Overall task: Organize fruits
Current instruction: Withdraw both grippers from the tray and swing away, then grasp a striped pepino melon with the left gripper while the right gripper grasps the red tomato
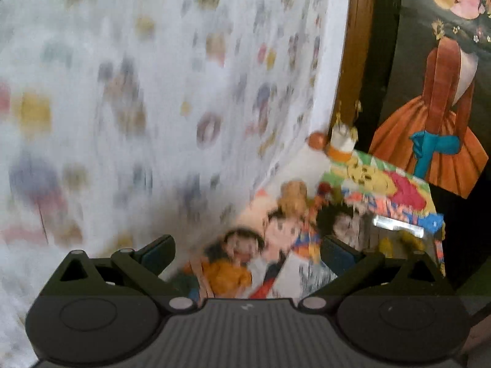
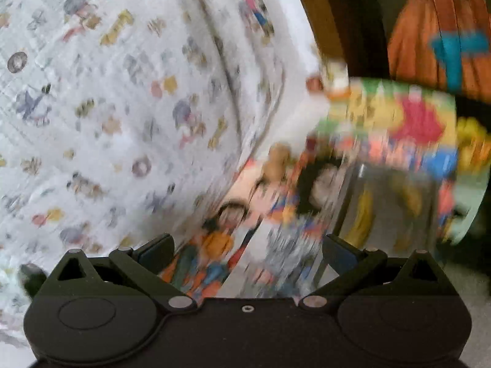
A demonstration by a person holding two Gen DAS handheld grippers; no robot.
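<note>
We hold our left gripper [image 1: 247, 253] and right gripper [image 2: 247, 253] wide apart with nothing in them, and the blurry yellow fruit [image 2: 363, 214] in the clear see-through box [image 2: 396, 202] lies ahead and to the right, nearer our right one.

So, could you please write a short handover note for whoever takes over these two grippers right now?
Left gripper: open, holding nothing.
Right gripper: open, holding nothing.
Both point at a colourful cartoon-print mat beside a patterned white bedsheet. Both views are motion-blurred.
Yellow shapes, possibly bananas, lie inside something clear on the mat; too blurred to be sure. A small round orange thing sits at the mat's far end.
Done: cannot tell. Left: find the fruits once the view steadies, then sort them.
</note>
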